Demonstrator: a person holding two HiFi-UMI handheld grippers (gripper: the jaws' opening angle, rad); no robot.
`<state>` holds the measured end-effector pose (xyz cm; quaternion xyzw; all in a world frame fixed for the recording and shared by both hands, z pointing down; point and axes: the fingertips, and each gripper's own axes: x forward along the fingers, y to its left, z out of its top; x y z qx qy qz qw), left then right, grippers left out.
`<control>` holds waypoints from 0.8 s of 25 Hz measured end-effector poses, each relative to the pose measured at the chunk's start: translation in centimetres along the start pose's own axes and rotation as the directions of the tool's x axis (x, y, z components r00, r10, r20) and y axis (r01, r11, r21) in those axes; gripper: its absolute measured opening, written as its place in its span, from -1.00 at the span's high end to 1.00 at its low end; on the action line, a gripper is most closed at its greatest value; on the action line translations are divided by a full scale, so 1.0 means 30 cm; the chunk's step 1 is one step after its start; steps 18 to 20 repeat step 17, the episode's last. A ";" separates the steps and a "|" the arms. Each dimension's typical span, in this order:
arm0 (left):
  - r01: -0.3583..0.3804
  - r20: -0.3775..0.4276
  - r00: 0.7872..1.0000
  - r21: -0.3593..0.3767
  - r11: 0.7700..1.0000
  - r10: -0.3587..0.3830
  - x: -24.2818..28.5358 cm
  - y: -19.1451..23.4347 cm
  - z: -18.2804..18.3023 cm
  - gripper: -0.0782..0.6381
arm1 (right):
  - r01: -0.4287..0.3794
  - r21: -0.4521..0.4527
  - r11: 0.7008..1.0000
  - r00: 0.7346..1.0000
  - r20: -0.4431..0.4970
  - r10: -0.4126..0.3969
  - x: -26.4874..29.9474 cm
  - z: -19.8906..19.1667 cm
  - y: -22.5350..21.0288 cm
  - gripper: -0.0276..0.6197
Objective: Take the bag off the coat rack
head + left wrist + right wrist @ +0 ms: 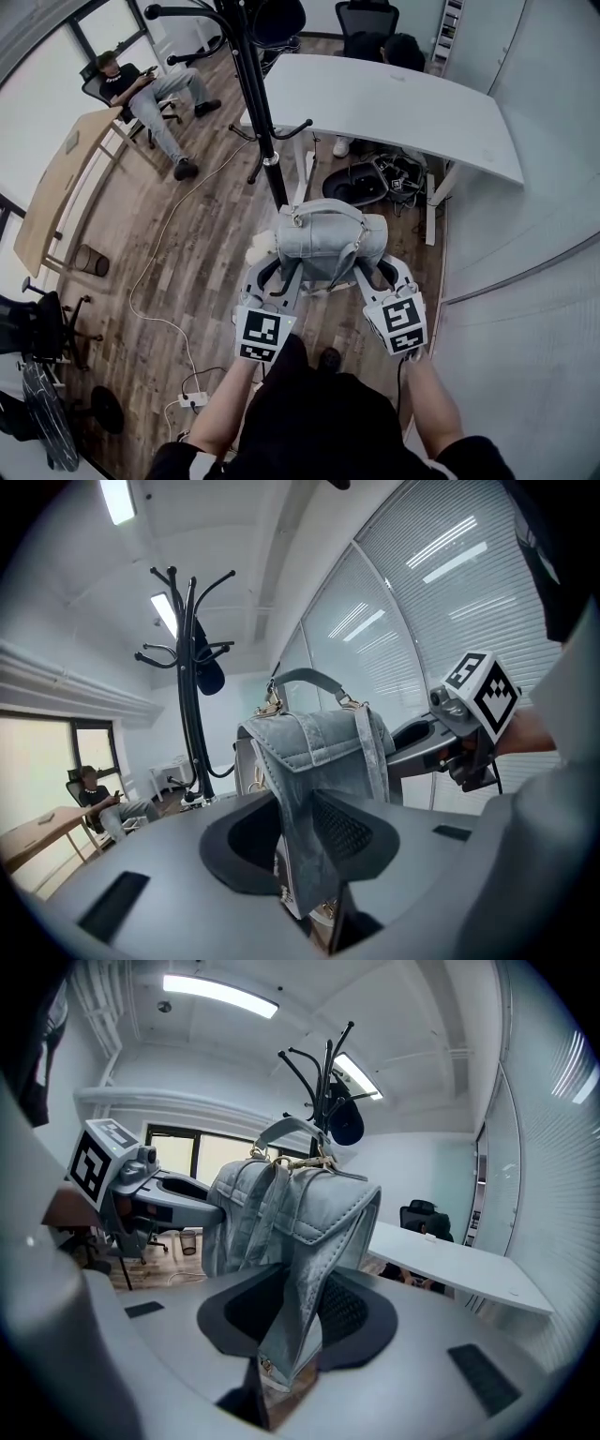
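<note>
A grey quilted bag [330,242] with a top handle hangs in the air between my two grippers, clear of the black coat rack [258,103], which stands just beyond it. My left gripper [279,274] is shut on the bag's left end, and my right gripper [373,272] is shut on its right end. In the left gripper view the bag [314,761] is pinched in the left gripper [302,855], with the rack [192,696] behind. The right gripper view shows the bag's [281,1218] side seam clamped in the right gripper [295,1321].
A white desk [394,103] stands behind the rack, with black items under it on the floor. A person sits in a chair [150,94] at the far left beside a wooden table [56,187]. A cable and power strip [192,398] lie on the floor. A glass partition [525,262] runs along the right.
</note>
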<state>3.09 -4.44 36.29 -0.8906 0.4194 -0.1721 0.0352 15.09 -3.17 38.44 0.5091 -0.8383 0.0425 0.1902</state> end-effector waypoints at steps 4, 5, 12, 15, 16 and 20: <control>-0.008 0.006 1.000 -0.020 1.000 0.008 -0.025 -0.019 0.000 0.49 | -0.027 -0.005 1.000 1.000 -0.003 0.027 -0.022 -0.001 0.017 0.55; -0.008 0.007 1.000 -0.024 1.000 0.008 -0.031 -0.020 0.000 0.49 | -0.028 -0.008 1.000 1.000 -0.001 0.028 -0.025 0.001 0.020 0.55; -0.008 0.019 1.000 -0.007 1.000 0.008 -0.061 -0.024 0.034 0.49 | -0.023 -0.013 1.000 0.999 0.027 0.024 -0.057 0.023 0.034 0.55; -0.007 0.022 1.000 -0.004 1.000 0.007 -0.066 -0.019 0.051 0.49 | -0.024 -0.014 1.000 0.999 0.032 0.024 -0.061 0.038 0.034 0.55; -0.005 0.022 1.000 -0.001 1.000 0.005 -0.065 -0.018 0.057 0.49 | -0.024 -0.014 1.000 0.999 0.033 0.024 -0.061 0.042 0.032 0.55; -0.003 0.023 1.000 0.001 1.000 0.003 -0.065 -0.017 0.063 0.49 | -0.024 -0.013 1.000 0.999 0.035 0.024 -0.062 0.047 0.030 0.55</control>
